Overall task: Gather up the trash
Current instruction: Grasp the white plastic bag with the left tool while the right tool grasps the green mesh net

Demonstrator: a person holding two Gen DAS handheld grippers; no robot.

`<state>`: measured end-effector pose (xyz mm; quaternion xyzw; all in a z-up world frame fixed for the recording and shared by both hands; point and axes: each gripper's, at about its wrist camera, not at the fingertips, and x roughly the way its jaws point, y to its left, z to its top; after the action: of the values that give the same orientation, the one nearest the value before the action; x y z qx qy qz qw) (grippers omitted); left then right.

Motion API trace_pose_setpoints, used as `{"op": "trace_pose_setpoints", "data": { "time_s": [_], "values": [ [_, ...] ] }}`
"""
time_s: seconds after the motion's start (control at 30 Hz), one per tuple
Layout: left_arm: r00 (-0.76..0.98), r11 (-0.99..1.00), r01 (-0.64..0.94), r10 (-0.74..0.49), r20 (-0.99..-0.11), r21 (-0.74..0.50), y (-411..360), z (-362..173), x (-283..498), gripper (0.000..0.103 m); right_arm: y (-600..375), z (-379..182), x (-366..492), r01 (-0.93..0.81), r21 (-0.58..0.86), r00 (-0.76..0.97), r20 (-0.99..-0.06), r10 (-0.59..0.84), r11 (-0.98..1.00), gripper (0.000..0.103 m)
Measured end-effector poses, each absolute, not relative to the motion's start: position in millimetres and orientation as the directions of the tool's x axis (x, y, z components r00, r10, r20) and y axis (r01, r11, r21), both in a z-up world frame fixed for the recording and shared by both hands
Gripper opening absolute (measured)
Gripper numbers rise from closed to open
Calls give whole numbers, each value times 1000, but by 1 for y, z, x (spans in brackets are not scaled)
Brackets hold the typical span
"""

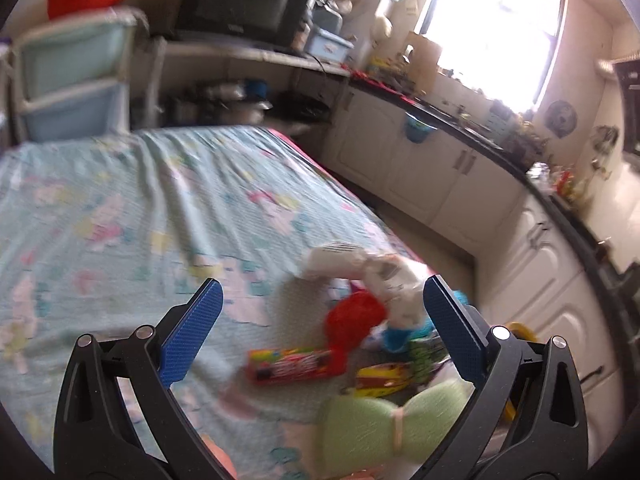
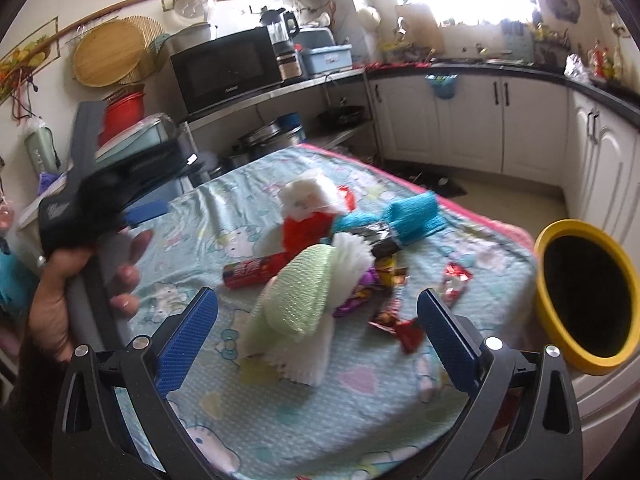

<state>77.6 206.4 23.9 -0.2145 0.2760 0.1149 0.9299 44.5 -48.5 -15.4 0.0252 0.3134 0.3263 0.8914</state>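
Both tongs stand open and empty. The left tongs (image 1: 322, 320) hover above the bench (image 1: 120, 208), which carries a patterned cloth, and face the heap of rubbish from one side. The right tongs (image 2: 318, 322) face the same heap from the near edge, with the green foam net (image 2: 298, 296) lying between their tips but not gripped.

The rubbish sits bunched near the bench corner: the green net, a white foam net (image 2: 310, 350) under it, a red net (image 2: 306, 226), a blue net (image 2: 416, 214), a red sweet tube (image 2: 256, 270) and several loose wrappers (image 2: 408, 330). The yellow bin (image 2: 582, 300) stands just beyond the bench edge on the right side, mouth open toward the heap.

Nothing appears collected yet, in my judgement.

Risks noted:
- The nets overlap; closing on the green one may drag the white one or scatter wrappers off the edge.
- Foam nets compress and may slip from the pads.
- Thin wrappers lie flat on cloth; a pinch could catch the cloth instead.
- The left view is blurred, so positions there are uncertain.
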Motion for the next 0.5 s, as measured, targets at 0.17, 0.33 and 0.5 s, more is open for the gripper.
{"op": "trace_pose_setpoints", "data": {
  "time_s": [0.17, 0.33, 0.5],
  "values": [
    [801, 847, -248, -94, -592, -470, 209, 11, 115, 92, -34, -25, 57, -580, 292, 535, -568, 626, 761, 89],
    [743, 820, -199, -231, -628, -537, 197, -8, 147, 92, -23, -40, 71, -592, 327, 464, -609, 643, 737, 63],
    [707, 811, -209, -261, -657, -547, 187, -22, 164, 89, -22, -45, 76, -602, 358, 429, -609, 667, 714, 32]
  ]
}}
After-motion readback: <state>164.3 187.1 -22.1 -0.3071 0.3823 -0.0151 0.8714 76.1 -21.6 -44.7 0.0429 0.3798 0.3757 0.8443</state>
